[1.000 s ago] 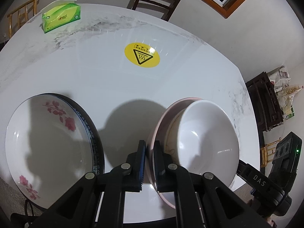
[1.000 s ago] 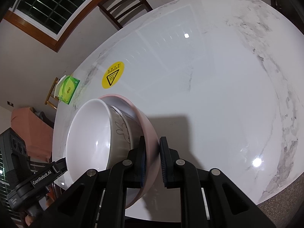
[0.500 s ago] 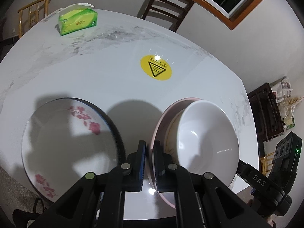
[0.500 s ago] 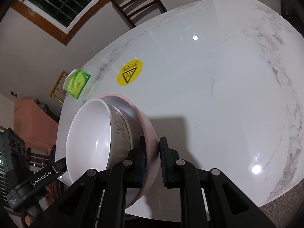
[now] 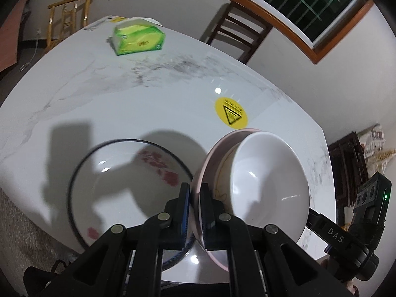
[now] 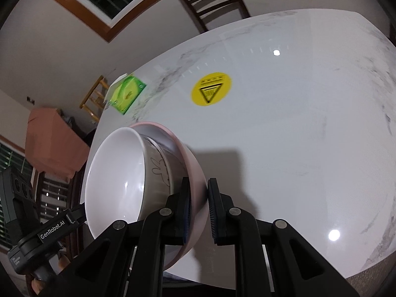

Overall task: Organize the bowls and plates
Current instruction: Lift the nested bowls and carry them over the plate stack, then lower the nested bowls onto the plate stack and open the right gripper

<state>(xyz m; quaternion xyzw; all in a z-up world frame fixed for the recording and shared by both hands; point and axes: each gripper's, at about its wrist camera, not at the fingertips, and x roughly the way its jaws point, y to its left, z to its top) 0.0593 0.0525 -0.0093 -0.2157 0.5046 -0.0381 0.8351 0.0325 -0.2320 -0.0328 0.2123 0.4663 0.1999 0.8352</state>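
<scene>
Both grippers pinch the pink bowl's [image 5: 210, 158] rim, left gripper [image 5: 195, 198] and right gripper [image 6: 199, 198] on opposite sides; a white bowl [image 5: 269, 180] is nested inside. A flowered plate [image 5: 118, 185] lies on the marble table [image 5: 123, 104].

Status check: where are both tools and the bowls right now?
Left tool and right tool both shut on the pink bowl's rim, opposite sides. White bowl nested inside, stack tilted. Flowered plate on table beside it. Nothing in the way.
</scene>
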